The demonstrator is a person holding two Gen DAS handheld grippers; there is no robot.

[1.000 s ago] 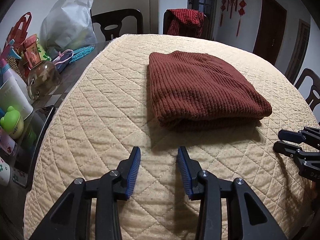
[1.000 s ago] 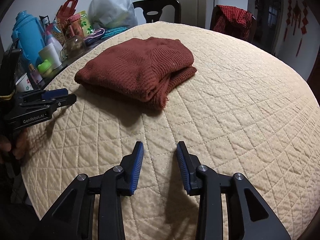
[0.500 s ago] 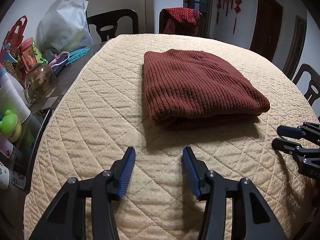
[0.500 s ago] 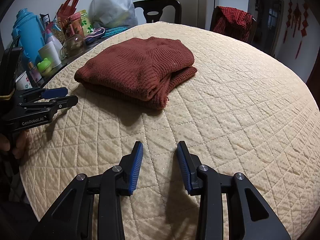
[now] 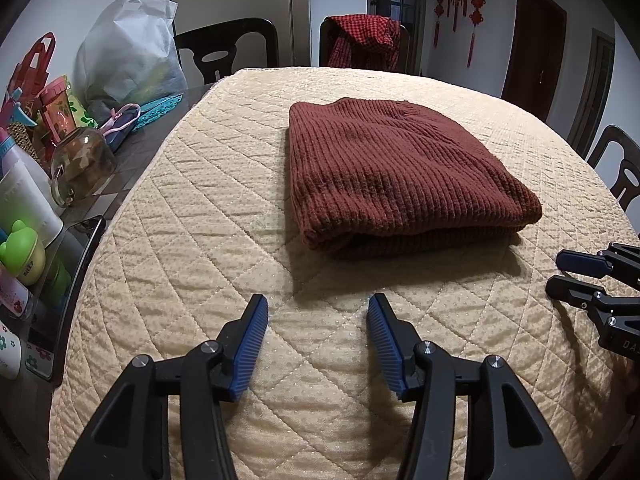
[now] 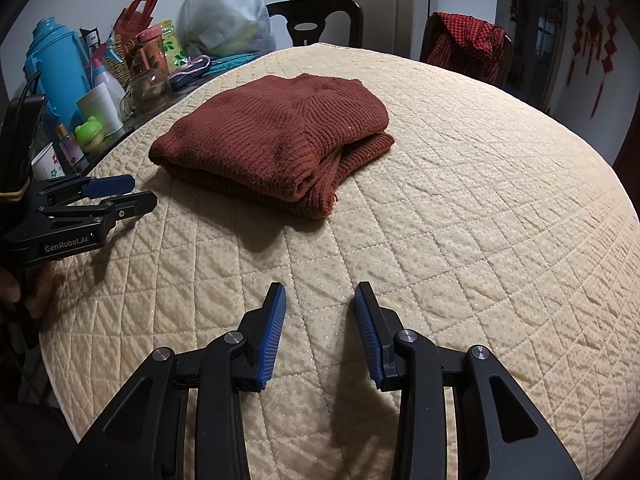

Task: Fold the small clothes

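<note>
Quilted table cover [image 5: 192,264] carries our folded rust knit sweater [image 5: 396,176] mid-table toward the far edge, looks soft and floppy, so we'd pinch its thick near fold, left gripper [image 5: 318,312] and right gripper [image 6: 320,300] both spread, empty.

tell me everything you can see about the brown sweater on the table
The sweater is a rust-brown ribbed knit, thick and soft-looking, folded into a compact, roughly rectangular bundle of several layers. It lies flat on the cream quilted table cover, near the middle. From the right wrist view its stacked edges face the camera, with a small loose thread at the near corner. Nothing else touches it: the left gripper and right gripper are both open, short of it.
</note>
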